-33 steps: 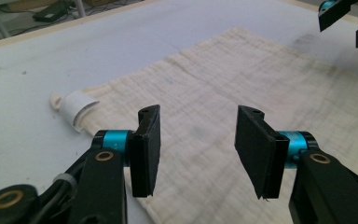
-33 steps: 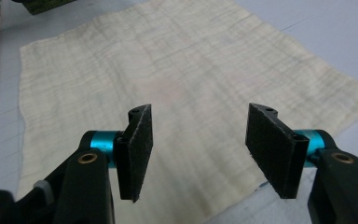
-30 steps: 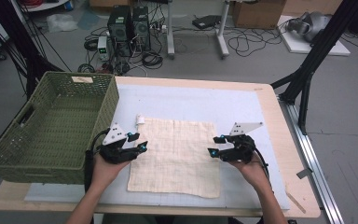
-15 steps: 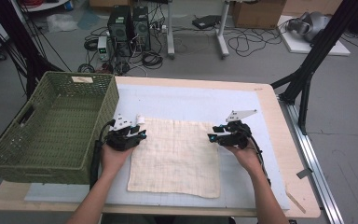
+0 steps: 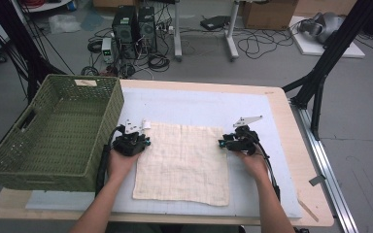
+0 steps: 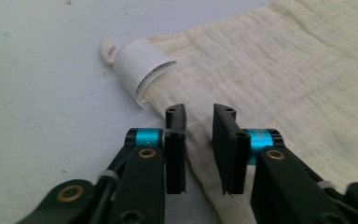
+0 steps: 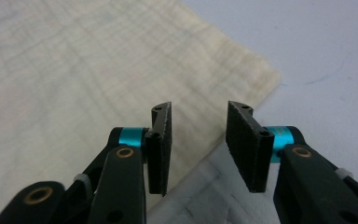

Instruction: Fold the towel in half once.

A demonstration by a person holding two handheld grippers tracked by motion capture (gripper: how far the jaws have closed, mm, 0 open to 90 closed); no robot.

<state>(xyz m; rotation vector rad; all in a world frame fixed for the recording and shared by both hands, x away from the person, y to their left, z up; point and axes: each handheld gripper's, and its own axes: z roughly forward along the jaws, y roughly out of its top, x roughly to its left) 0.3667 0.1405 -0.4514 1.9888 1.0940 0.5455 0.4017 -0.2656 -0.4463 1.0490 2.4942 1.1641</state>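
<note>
Cloth (image 5: pixel 182 162) lies flat on tabletop (image 5: pixel 281 145). Left claw (image 6: pixel 198 140) and right claw (image 7: pixel 198 140) straddle its far corners, jaws just closing, not yet pinching. Step: grasping. Next: clamp both edges, then lift.

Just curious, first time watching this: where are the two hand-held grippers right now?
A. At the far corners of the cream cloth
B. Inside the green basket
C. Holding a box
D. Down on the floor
A: the left gripper and right gripper each sit at a far corner of the cream cloth.
</note>
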